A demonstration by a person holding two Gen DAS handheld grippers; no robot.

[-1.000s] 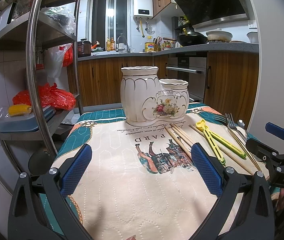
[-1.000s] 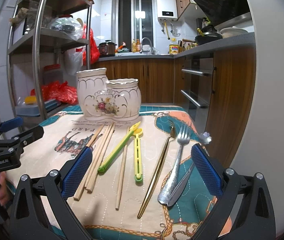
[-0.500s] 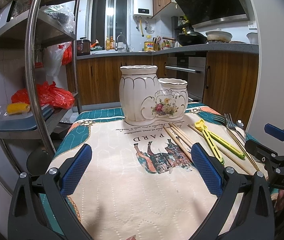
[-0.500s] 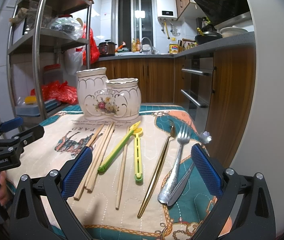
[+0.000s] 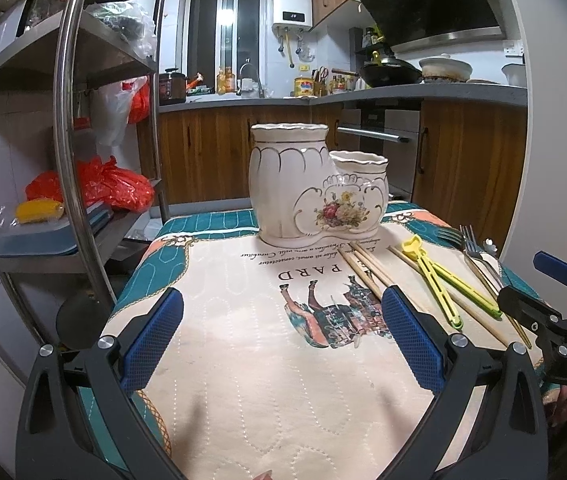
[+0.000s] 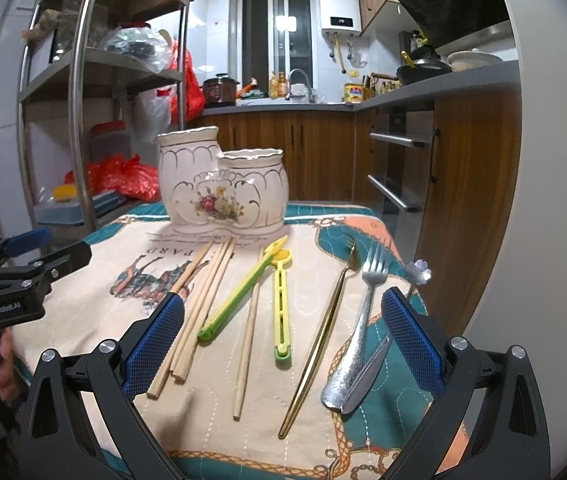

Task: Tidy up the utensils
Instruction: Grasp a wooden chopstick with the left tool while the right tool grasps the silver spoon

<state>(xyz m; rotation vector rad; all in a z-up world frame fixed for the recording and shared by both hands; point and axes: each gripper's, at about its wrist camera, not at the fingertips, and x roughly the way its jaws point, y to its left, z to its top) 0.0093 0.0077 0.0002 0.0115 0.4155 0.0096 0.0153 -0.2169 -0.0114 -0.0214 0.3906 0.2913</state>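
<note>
Both our left tongs [image 5: 281,342] and right tongs [image 6: 281,344] gape empty; thin chopsticks [image 6: 199,304] could roll away, or nudge the holder [image 6: 223,188].

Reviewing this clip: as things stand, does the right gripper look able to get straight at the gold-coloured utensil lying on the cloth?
Probably yes. The right gripper is open and holds nothing, and the gold utensil lies flat on the cloth ahead, apart from the yellow tongs and silver fork, with nothing over it.

Glossy glazed ceramic holder [image 6: 221,184], gilt trim — bare matt wooden chopsticks [image 6: 199,300], yellow-green plastic tongs [image 6: 281,304], shiny steel fork [image 6: 357,320], polished gold utensil [image 6: 319,344], quilted matt cloth mat [image 5: 243,360].
</note>
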